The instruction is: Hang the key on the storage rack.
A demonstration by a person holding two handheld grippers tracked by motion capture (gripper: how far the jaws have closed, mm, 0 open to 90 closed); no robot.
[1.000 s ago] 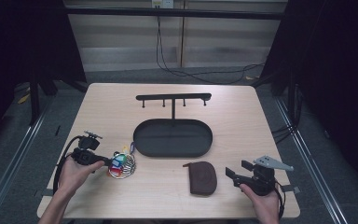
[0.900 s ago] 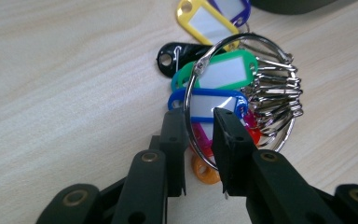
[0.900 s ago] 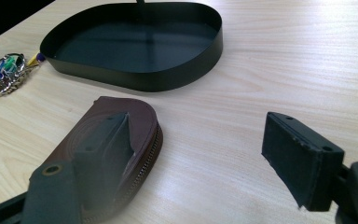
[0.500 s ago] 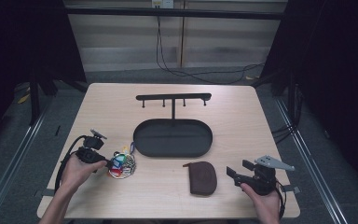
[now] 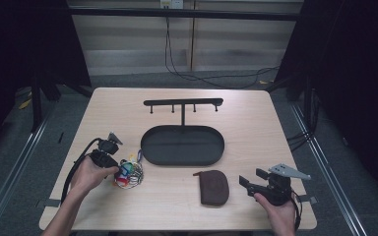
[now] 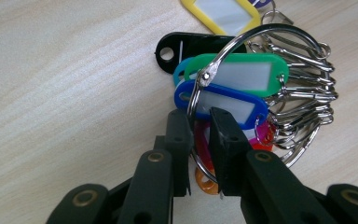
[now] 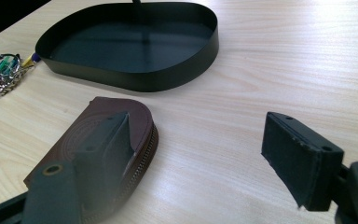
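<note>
Where the high view looks down, left tool (image 5: 120,167) sits near the table's (image 5: 256,123) left edge toward the front, on a bunch of colored key tags (image 5: 128,173) on a ring. Black oval tray (image 5: 182,145) sits mid-table, with a black hook rack (image 5: 183,103) rising behind it. Brown zip pouch (image 5: 214,187) lies in front of the tray near the front edge. Right tool (image 5: 248,181) is near the front right corner, just right of the pouch, not touching it, jaws spread.

Left gripper view: left tool (image 6: 199,140) jaws nearly closed, pinching the metal key ring (image 6: 223,51) between the pads; green tag (image 6: 237,74), blue tag (image 6: 221,105), black tag (image 6: 191,44), yellow tag (image 6: 221,11) fan out on the wood, small split rings bunched at right.

Right gripper view: right tool (image 7: 196,140) jaws wide apart, empty; pouch (image 7: 98,135) lies behind the left jaw, zipper edge facing the gap. Tray (image 7: 135,42) beyond, key tags (image 7: 0,74) at far left edge.
</note>
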